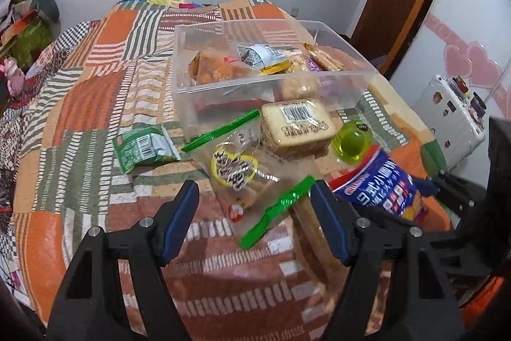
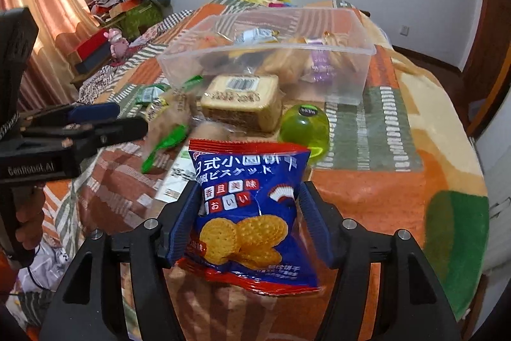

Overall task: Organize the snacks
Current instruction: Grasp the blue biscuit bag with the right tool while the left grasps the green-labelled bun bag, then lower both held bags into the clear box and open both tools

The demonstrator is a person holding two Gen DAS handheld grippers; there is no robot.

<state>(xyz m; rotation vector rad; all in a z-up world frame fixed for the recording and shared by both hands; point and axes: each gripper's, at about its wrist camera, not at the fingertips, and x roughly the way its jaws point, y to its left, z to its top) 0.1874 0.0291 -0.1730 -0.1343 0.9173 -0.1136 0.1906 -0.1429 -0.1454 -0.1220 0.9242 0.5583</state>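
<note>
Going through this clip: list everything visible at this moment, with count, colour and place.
clear plastic bin: one, transparent, on the bed, holding several snack packs
blue biscuit bag: one, blue and red, gripped between the right fingers
cake pack: one, tan with barcode label, before the bin
jelly cup: one, green, right of the cake pack
green-sealed clear bags: two it seems, overlapping, near the left gripper
green packet: one, green, left of the bin
patchwork blanket: one, orange, green and white, covering the bed
suitcase: one, white, beside the bed
left gripper: open, above a clear bag
right gripper: shut on the bag
</note>
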